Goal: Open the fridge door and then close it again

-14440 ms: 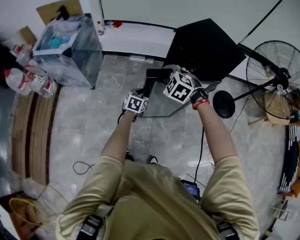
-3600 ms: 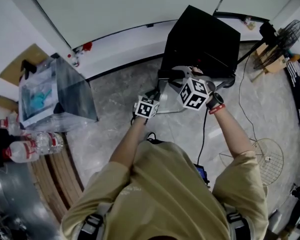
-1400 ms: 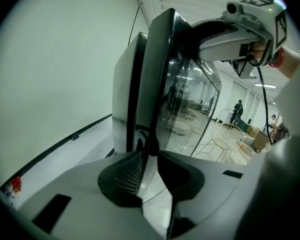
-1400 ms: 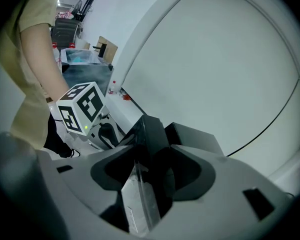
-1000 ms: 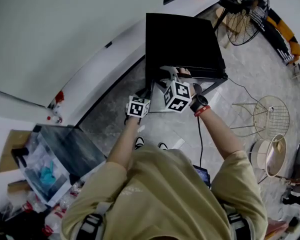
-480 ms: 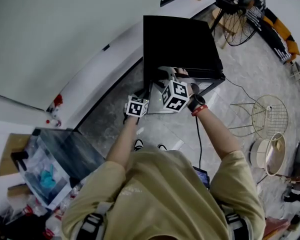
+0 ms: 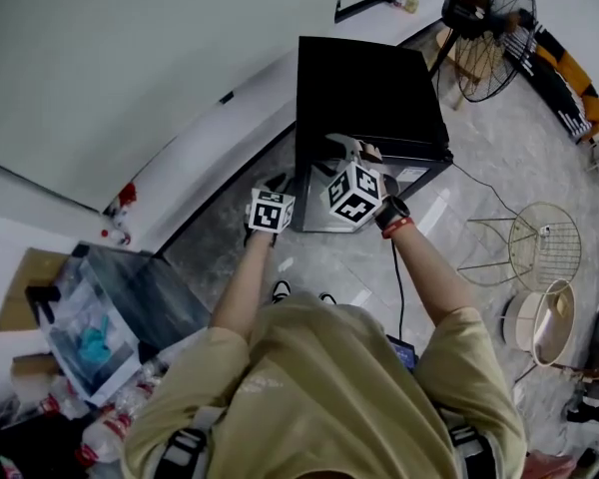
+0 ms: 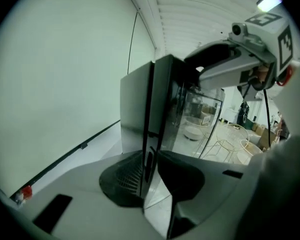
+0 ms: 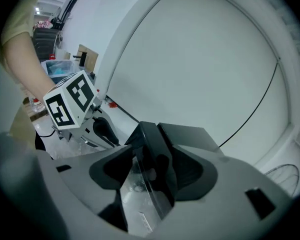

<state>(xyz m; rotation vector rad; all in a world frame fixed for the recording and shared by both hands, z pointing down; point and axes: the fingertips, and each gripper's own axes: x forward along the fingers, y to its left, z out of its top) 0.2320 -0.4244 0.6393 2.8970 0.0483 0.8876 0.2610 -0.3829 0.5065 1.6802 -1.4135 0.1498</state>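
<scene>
A black mini fridge (image 7: pixel 369 78) stands against the white wall, with its glass door (image 7: pixel 424 173) swung in against the body or nearly so. My left gripper (image 7: pixel 285 183) is at the door's left vertical edge (image 8: pixel 162 109). In the left gripper view its pads (image 8: pixel 122 179) sit tight on both sides of that edge. My right gripper (image 7: pixel 344 146) is over the door's top edge (image 9: pixel 152 144). Its jaws are opening, the edge stands between them, and a gap shows beside the left pad (image 9: pixel 107 169). The fridge top (image 9: pixel 190 134) lies just beyond.
A standing fan (image 7: pixel 484 28) is at the far right. Two wire fan guards (image 7: pixel 524 247) lie on the floor to my right. A clear box (image 7: pixel 110 307) and water bottles (image 7: pixel 110 437) are at the left. A cable (image 7: pixel 399 297) runs across the tiles.
The glass door, wide open long ago and slightly ajar a second ago, now lies against the fridge. Both grippers stayed at the door. The right gripper's cube has rolled a little.
</scene>
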